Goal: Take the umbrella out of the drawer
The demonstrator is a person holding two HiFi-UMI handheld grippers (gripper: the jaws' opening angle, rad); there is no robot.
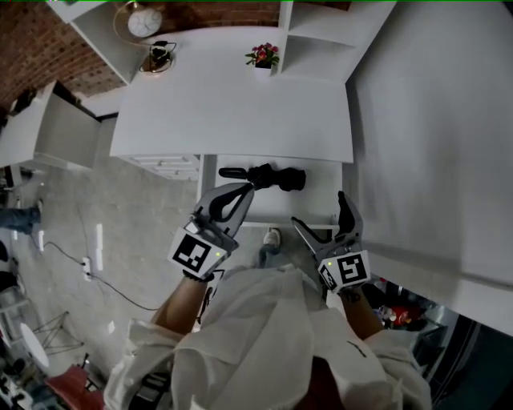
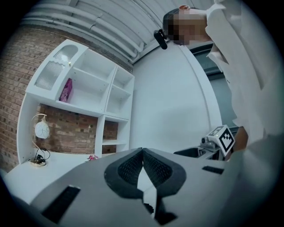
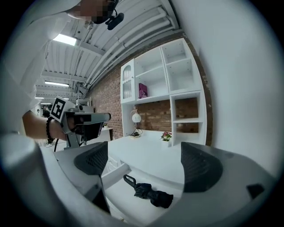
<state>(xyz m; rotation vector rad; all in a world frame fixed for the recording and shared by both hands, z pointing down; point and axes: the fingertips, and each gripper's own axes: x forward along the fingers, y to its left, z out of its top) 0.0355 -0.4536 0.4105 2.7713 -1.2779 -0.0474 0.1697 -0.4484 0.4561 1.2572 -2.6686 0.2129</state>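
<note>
Nearest, at 6 o'clock in the head view, is the person's white shirt, with a forearm reaching forward on each side. The left gripper [image 1: 247,189] sits at 7 o'clock from the umbrella. In its own view the left gripper's [image 2: 143,151] jaws are pressed together at the tips and hold nothing. The right gripper [image 1: 321,210] is at 5 o'clock from the umbrella. Its jaws are spread wide with nothing between them, and its own view looks past them down into the drawer.

Just beyond the two grippers, at 12 o'clock, the white drawer [image 1: 322,190] stands pulled out from under the desk. The black folded umbrella [image 1: 264,176] lies flat inside it, running from 9 to 3 o'clock with its hooked handle at the 9 o'clock end. Neither gripper holds it.

Farther on is the white desk [image 1: 232,108]. A small pot of flowers [image 1: 263,56] stands at its far edge at 12 o'clock, and a round clock [image 1: 144,22] at 11 o'clock. White shelves [image 3: 171,80] rise behind against a brick wall.
</note>
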